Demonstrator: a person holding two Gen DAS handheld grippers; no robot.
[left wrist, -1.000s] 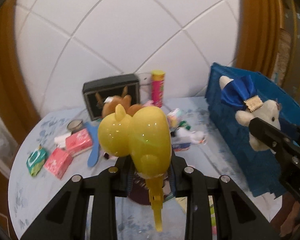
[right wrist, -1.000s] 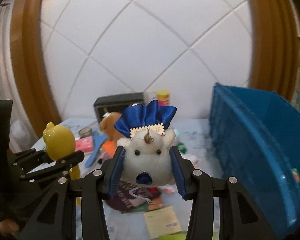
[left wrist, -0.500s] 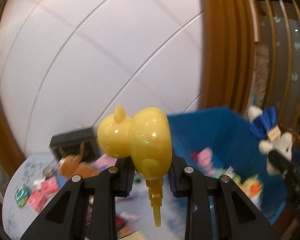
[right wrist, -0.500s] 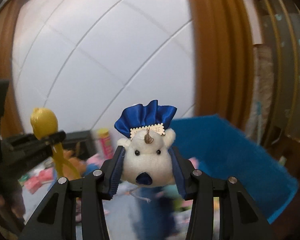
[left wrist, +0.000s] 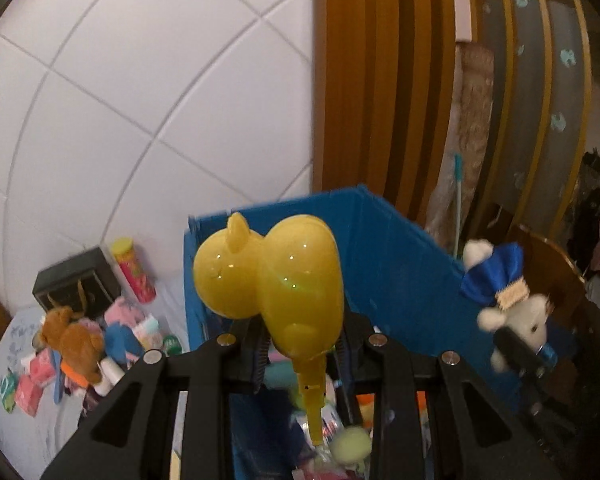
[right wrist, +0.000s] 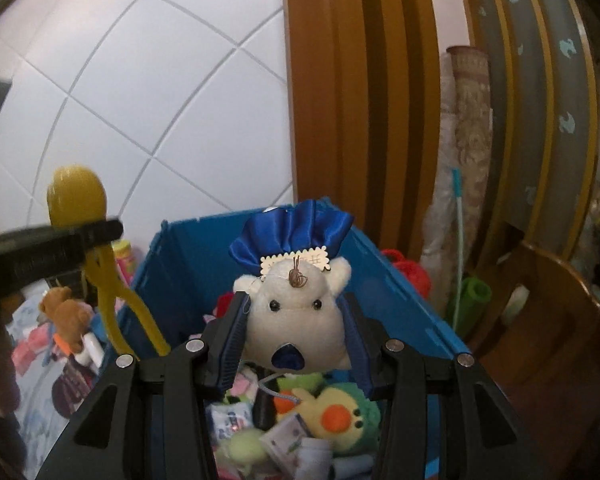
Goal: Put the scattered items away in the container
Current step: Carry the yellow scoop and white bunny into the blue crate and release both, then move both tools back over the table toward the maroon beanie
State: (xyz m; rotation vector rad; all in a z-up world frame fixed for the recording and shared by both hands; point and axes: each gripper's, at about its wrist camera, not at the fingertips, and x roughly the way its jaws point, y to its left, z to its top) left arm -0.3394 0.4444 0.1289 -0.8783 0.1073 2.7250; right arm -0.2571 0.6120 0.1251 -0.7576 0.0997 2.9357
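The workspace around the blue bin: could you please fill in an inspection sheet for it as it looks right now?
Surface: pale patterned tabletop, partly covered.
Job's things: yellow duck toy and white plush with blue bow, both above the open blue bin, which already holds plush toys and packets.
Clutter: brown teddy, pink packets, pink canister, black box on the table.
Grippers: left gripper shut on the duck; right gripper shut on the plush.
Cables: nothing seen.
Surroundings: white tiled wall, wooden trim, wooden chair.
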